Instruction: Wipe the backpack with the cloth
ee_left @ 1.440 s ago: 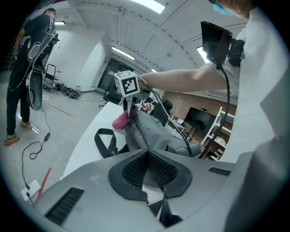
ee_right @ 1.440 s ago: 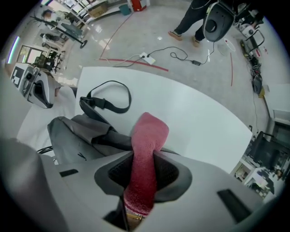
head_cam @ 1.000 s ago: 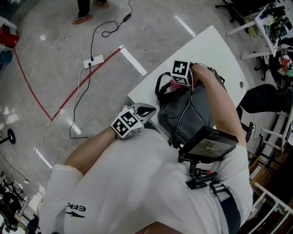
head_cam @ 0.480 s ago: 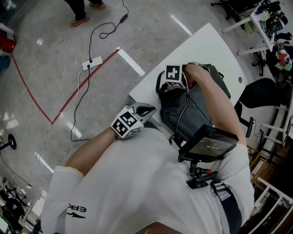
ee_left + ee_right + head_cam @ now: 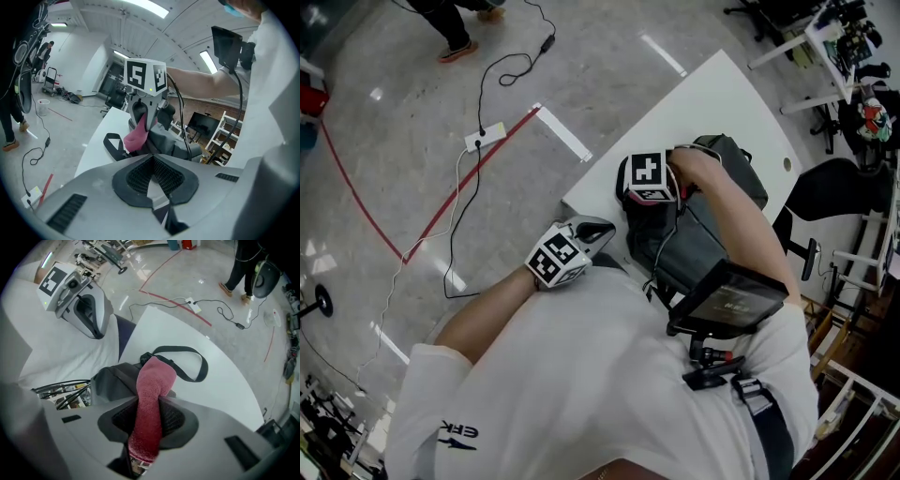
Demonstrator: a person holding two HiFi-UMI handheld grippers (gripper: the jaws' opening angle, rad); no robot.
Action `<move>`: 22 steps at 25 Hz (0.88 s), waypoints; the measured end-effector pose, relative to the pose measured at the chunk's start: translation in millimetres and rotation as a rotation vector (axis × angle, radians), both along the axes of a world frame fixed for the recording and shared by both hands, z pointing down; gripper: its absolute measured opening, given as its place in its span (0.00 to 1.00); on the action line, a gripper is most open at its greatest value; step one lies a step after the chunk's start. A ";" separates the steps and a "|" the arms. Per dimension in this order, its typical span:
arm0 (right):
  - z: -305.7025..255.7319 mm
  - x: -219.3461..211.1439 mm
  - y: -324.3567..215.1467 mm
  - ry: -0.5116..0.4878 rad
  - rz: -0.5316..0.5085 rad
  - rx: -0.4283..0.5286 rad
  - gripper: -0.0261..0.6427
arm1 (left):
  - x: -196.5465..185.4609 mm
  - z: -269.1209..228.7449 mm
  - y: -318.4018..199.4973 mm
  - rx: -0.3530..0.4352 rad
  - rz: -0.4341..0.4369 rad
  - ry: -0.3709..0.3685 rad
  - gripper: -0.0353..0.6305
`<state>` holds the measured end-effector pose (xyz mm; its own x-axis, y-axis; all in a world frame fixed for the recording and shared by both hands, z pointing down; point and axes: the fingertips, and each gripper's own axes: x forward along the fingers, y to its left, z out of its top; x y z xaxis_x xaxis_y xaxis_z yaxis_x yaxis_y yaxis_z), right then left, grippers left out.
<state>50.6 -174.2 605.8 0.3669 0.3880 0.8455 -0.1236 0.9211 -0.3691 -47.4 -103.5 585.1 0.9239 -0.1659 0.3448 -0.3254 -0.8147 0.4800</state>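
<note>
Right gripper [image 5: 149,416] pinches the pink cloth [image 5: 154,380], its free end against the grey backpack [image 5: 112,380] just ahead (strap [image 5: 187,352] beyond, on the white worktop [image 5: 225,394]). Left gripper [image 5: 152,176], pressed together and empty, faces the backpack.

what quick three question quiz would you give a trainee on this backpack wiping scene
1. True or false: the left gripper holds the cloth.
2. Where does the backpack lie? A on the floor; B on the white table; C on a chair.
3. Fill in: the cloth's colour is ____.

Key: 1 false, the right gripper is shut on it, and the left gripper's jaws are together with nothing between them. 2 B. 3 pink.
</note>
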 end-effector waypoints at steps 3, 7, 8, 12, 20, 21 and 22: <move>1.2 -10.0 21.2 -0.018 -0.036 -0.041 0.20 | -0.7 -2.5 0.6 0.006 0.006 0.003 0.06; -1.8 -32.1 55.7 -0.099 -0.026 -0.157 0.20 | -2.4 -0.2 2.3 0.006 0.024 0.001 0.06; -1.8 -36.4 63.0 -0.114 -0.019 -0.182 0.20 | -3.3 1.0 2.7 0.006 0.031 0.001 0.06; 2.6 -42.7 65.0 -0.137 0.023 -0.168 0.20 | -7.3 2.6 2.4 0.010 0.057 -0.001 0.06; -5.1 -45.4 4.8 -0.387 0.391 0.094 0.20 | 1.9 -5.9 -18.0 0.031 0.099 0.012 0.06; -8.4 -40.4 -8.8 -0.434 0.468 0.160 0.20 | 5.4 -7.7 -21.7 0.036 0.099 0.014 0.06; -12.3 -32.4 -23.5 -0.479 0.552 0.238 0.20 | 9.6 -9.1 -25.8 0.045 0.100 0.016 0.06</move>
<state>18.1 -197.7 593.5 -0.2546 0.1966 0.9469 -0.4651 0.8336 -0.2981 -37.8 -129.3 576.0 0.9418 -0.0876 0.3244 -0.2341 -0.8635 0.4467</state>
